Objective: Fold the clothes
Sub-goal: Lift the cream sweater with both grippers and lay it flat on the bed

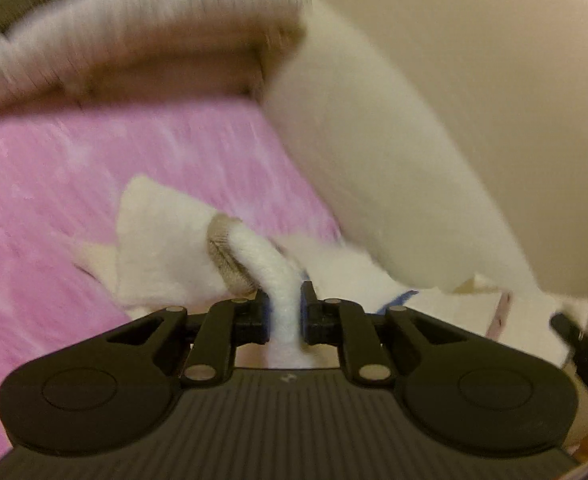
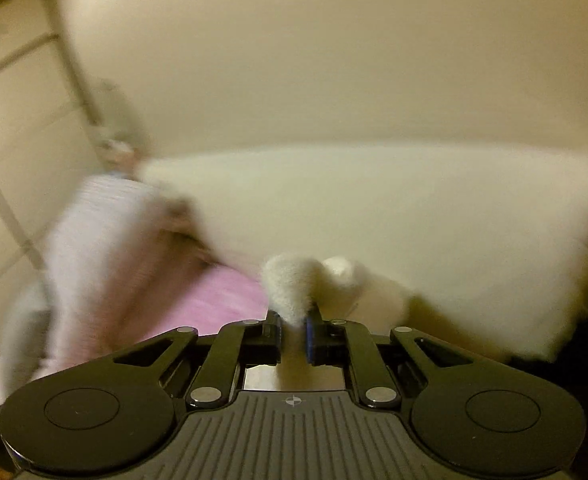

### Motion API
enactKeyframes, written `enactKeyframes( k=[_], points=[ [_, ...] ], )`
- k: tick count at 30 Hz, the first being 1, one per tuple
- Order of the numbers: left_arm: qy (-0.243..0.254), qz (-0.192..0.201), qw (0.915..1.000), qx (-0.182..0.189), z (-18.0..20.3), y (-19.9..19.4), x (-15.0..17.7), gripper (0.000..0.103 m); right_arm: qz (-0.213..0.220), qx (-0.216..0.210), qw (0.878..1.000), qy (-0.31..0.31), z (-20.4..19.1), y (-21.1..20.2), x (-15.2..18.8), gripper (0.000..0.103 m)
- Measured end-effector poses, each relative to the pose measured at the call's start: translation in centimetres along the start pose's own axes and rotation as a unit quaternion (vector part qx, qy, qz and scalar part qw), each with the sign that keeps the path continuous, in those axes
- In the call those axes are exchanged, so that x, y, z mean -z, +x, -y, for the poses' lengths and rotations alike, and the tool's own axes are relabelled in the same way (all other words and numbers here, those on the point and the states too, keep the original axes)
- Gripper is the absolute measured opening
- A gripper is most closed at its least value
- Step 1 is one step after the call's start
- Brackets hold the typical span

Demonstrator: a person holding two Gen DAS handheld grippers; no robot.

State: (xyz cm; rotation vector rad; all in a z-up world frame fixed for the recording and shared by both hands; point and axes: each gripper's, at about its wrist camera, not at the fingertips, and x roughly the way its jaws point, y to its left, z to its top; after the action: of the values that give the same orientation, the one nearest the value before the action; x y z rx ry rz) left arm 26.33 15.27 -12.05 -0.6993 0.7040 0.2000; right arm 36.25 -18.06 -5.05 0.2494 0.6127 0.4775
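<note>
A white fleecy garment point(image 1: 162, 240) with a beige ribbed trim lies partly on a pink bedsheet point(image 1: 54, 184). My left gripper point(image 1: 285, 304) is shut on a bunched white fold of it, held up off the sheet. In the right wrist view the same white garment point(image 2: 305, 280) bulges above my right gripper point(image 2: 294, 326), which is shut on another fold of it. Both views are blurred by motion. The other gripper shows as a dark shape point(image 1: 581, 344) at the right edge of the left wrist view.
A beige ribbed blanket point(image 1: 142, 40) is heaped at the far end of the bed. A large white pillow point(image 1: 373, 168) lies along a cream wall point(image 1: 493, 60). In the right wrist view a pale cupboard point(image 2: 10, 120) stands at the left, beside the pillow point(image 2: 413, 216).
</note>
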Motion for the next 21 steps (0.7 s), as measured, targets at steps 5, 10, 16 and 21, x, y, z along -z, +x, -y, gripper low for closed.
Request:
enactKeyframes(
  k=[5,10,16,21],
  points=[
    [-0.014,0.097,0.9948,-0.027,-3.9,-13.0,0.2,0.009,0.036,-0.139,0.989,-0.037,-9.5,-2.1,-2.3,0.007],
    [-0.027,0.2,0.9773,-0.066,-8.2,-28.1,3.0,0.009,0.04,-0.268,0.96,-0.068,-21.0,-5.3,-1.2,0.007],
    [0.004,0.296,0.944,-0.145,-9.8,-46.7,6.0,0.009,0.033,-0.396,0.916,-0.056,-33.1,-9.8,2.3,0.006],
    [0.042,0.337,0.9189,-0.201,-8.6,-56.7,9.8,0.009,-0.014,-0.434,0.9,-0.032,-40.3,-11.5,6.0,0.006]
  ],
)
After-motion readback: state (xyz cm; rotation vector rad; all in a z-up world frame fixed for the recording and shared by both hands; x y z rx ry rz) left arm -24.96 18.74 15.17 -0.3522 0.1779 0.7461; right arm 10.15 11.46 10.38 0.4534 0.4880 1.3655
